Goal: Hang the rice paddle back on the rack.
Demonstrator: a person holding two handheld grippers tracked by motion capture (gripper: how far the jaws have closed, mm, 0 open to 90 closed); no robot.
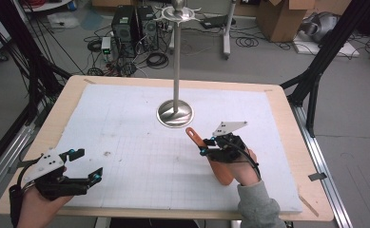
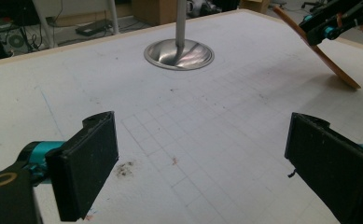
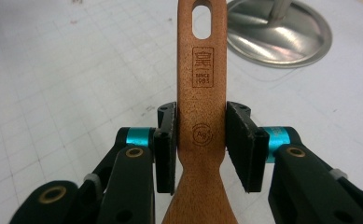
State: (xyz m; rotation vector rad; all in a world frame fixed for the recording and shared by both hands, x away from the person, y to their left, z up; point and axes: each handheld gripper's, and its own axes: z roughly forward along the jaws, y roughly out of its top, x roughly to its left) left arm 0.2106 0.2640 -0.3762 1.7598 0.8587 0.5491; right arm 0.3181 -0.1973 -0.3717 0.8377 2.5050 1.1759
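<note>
Looking down from the high view, the right gripper [image 1: 206, 145] sits right of centre on the white gridded mat [image 1: 125, 142], clamped across the handle of a wooden spatula [image 1: 194, 137] whose handle end points up and away toward the steel stand [image 1: 175, 113] at the far middle, while its broad blade slopes down under the person's right hand [image 1: 242, 166] to the mat; the left gripper [image 1: 88, 166] rests at the near left corner, jaws apart and holding nothing. In the left gripper view its two black pads [image 2: 93, 163] stand wide apart over bare mat, and far to the right the spatula [image 2: 331, 58] hangs tilted from the other gripper [image 2: 326, 28], its blade tip touching or just above the surface; which, I cannot tell. In the right gripper view the jaws press both narrow edges of the handle [image 3: 202, 116] just above where it flares into the blade, with the hanging slot [image 3: 202, 21] beyond. By the look of it this is a light, stiff, flat piece with a matte, fairly grippy grain, unlikely to break; the edge-on hold at the neck seems sound, though a thin board could pivot between the pads. Burned into the wood is a small crest over "SINCE", with a year I read as 1983 but not surely, and lower a round stamp that seems to read "Ag+".
</note>
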